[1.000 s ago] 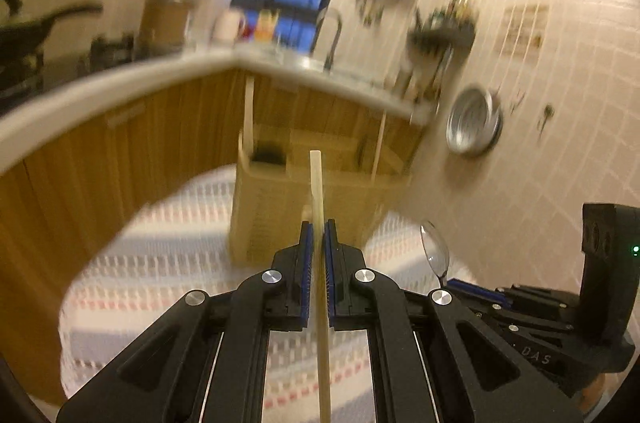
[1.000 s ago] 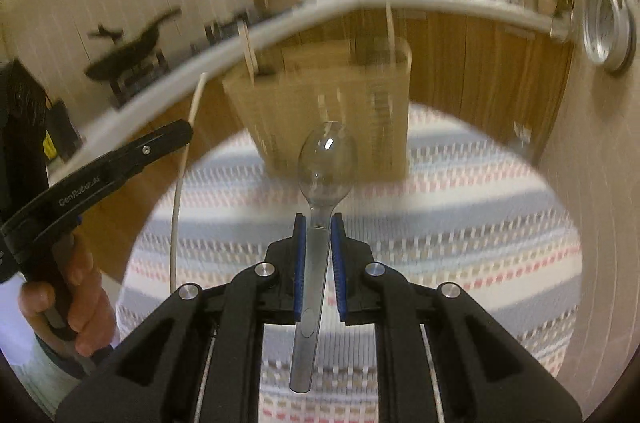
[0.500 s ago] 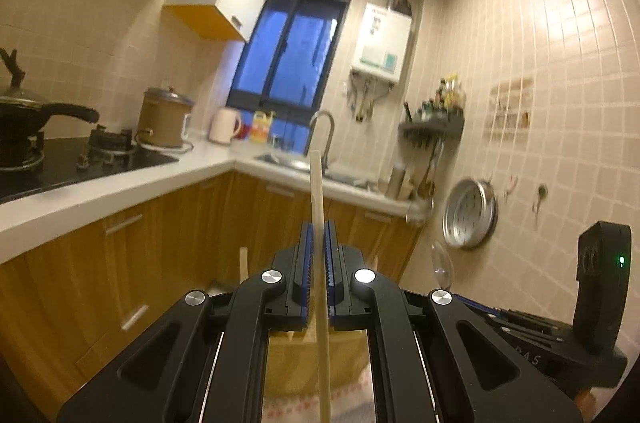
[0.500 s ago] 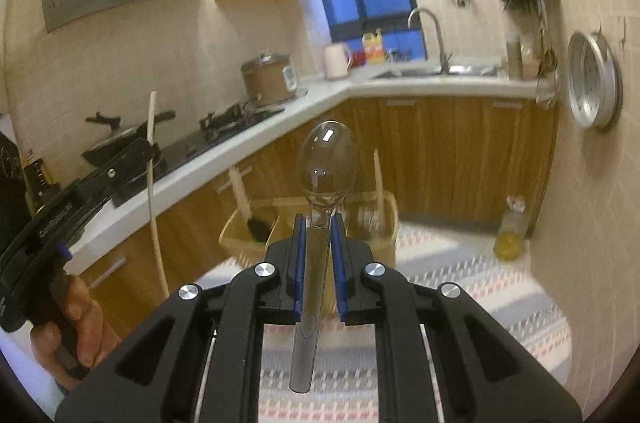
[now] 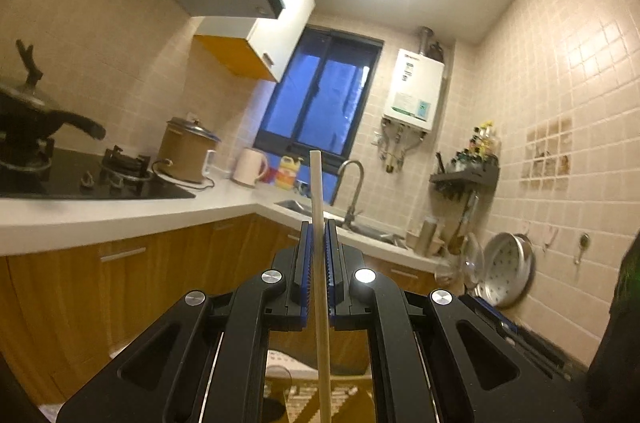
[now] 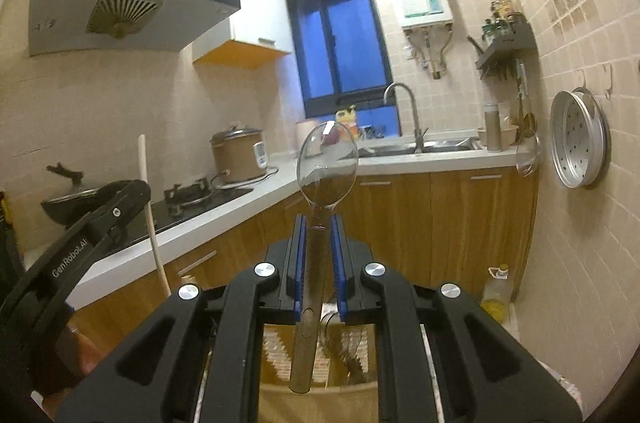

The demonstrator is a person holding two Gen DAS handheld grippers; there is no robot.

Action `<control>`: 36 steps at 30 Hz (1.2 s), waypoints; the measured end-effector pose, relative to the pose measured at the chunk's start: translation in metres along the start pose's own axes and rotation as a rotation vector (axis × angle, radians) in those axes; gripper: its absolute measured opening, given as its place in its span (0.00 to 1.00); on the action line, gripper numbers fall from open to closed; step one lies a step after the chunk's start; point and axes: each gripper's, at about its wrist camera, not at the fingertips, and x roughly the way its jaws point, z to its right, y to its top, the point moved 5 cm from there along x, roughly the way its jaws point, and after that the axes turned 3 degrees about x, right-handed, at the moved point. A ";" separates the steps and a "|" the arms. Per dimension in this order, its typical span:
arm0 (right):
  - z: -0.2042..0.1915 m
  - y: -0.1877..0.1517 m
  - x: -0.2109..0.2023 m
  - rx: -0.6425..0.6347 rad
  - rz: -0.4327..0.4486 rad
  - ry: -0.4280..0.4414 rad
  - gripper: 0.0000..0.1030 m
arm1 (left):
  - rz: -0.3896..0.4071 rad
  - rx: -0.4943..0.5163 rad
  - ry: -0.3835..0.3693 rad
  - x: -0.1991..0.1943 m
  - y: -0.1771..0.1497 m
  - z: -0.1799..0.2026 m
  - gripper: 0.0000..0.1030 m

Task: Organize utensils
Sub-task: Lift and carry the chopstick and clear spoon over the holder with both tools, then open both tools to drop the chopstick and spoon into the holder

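My left gripper is shut on a pale wooden chopstick that stands upright between the blue pads. It also shows from the side, at the left of the right wrist view, as the left gripper with the chopstick in it. My right gripper is shut on the handle of a clear plastic spoon, bowl up. Both grippers point about level. A tan slatted utensil basket sits low under the fingers, mostly hidden, with only a sliver of the basket in the left wrist view.
A white counter over wooden cabinets runs around the corner. On it are a stove with a black pan, a rice cooker and a sink with a faucet. A round metal tray hangs on the tiled right wall. A yellow bottle stands on the floor.
Both grippers have risen and tipped up from pointing down at the basket to about level. The basket and striped cloth slid to the bottom of both views. Chopstick and spoon stay gripped.
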 end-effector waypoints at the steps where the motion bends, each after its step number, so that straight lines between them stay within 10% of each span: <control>1: 0.001 -0.003 0.004 0.002 0.005 -0.004 0.10 | 0.011 -0.018 0.018 0.003 -0.002 -0.004 0.04; 22: 0.004 -0.057 0.013 -0.051 0.046 -0.003 0.11 | -0.030 -0.022 0.093 0.022 -0.050 -0.019 0.04; 27: 0.005 -0.061 0.001 -0.047 -0.006 0.016 0.14 | -0.052 0.004 0.081 0.005 -0.050 -0.019 0.28; 36: -0.006 -0.065 -0.035 -0.102 -0.030 0.028 0.27 | -0.063 0.000 0.070 -0.031 -0.037 -0.024 0.32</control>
